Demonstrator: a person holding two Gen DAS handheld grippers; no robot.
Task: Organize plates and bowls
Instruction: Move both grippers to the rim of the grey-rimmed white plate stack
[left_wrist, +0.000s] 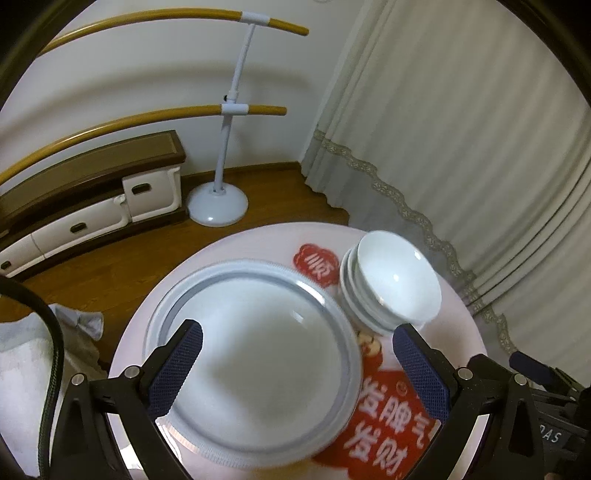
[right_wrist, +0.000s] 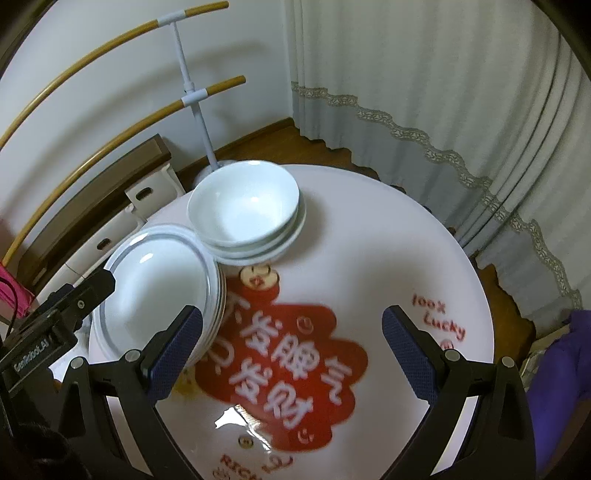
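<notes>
The bowls (right_wrist: 243, 206) are plain white. The plates (left_wrist: 255, 365) are white with grey rim rings. The desk (right_wrist: 388, 236) is pale pink with red print.

So there's a round table (right_wrist: 369, 229) near the corner of the room, with a stack of plates (right_wrist: 155, 291) on its left part and a stack of bowls (right_wrist: 243, 210) just beside it, further back and to the right; the two stacks nearly touch. The left gripper (left_wrist: 295, 358) hangs over the plates, jaws spread wide, and the right gripper (right_wrist: 291, 339) is over the bare middle of the table, also spread apart. Behind the table a floor stand (left_wrist: 218, 206) sits against the wall, a low cabinet (left_wrist: 92, 192) left of it, curtains (left_wrist: 461, 129) to the right.
</notes>
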